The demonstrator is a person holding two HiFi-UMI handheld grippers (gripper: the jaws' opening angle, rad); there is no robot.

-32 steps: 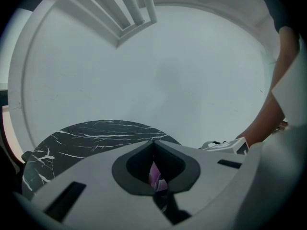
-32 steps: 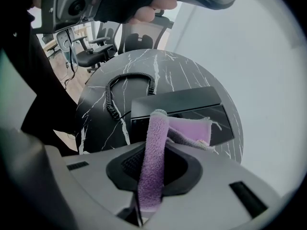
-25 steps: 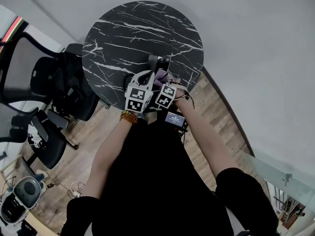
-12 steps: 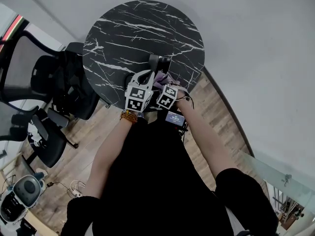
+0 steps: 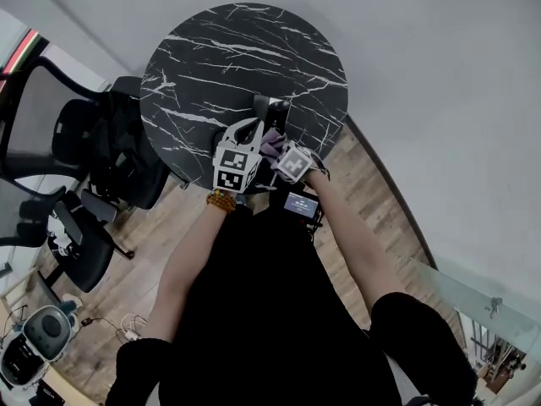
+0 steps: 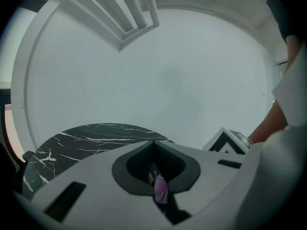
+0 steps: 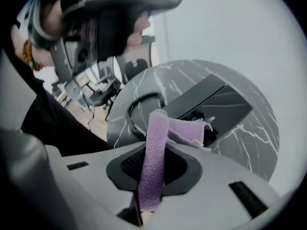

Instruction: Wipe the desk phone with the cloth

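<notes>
The right gripper (image 7: 152,178) has twisted since half a second ago, its marker cube now turned and a little further right; the left gripper (image 6: 156,188) has barely shifted. One purple cloth (image 7: 154,152) stands upright, pinched in the right jaws, its free end draped toward the one black phone (image 5: 272,108) on the round marble table (image 5: 220,57). The left jaws are almost together, with a thin purple sliver between them, seemingly the same cloth. Two black chairs (image 5: 84,134) stand beside the table.
</notes>
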